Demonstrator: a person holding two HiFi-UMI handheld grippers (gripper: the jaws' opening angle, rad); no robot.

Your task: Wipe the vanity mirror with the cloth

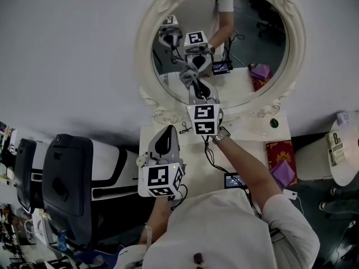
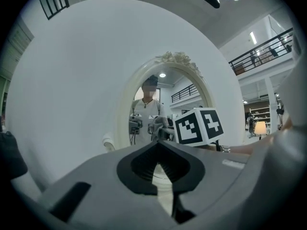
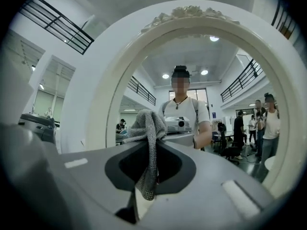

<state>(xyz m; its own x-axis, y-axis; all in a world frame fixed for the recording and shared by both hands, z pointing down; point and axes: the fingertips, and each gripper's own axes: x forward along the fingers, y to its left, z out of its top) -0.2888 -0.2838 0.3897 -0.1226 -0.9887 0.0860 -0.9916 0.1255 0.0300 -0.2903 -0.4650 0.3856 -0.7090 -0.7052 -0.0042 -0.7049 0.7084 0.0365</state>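
Note:
The oval vanity mirror [image 1: 247, 49] in its ornate white frame [image 1: 147, 66] stands against the wall. My right gripper [image 1: 193, 83] is shut on a grey cloth [image 1: 188, 75] and holds it at the lower left of the glass. In the right gripper view the cloth [image 3: 144, 123] bunches over the gripper [image 3: 152, 139] tips, with the mirror [image 3: 192, 56] close ahead. My left gripper [image 1: 166, 130] hangs lower left, away from the glass, shut and holding nothing. From the left gripper [image 2: 157, 145] view, the mirror [image 2: 163, 92] is farther off.
The white vanity top [image 1: 263, 133] carries a small green object [image 1: 274, 123] and cables. A lit small screen [image 1: 234, 180] and red cloth [image 1: 279, 156] lie lower right. A black chair [image 1: 67, 184] stands left, a white round table [image 1: 345, 156] right.

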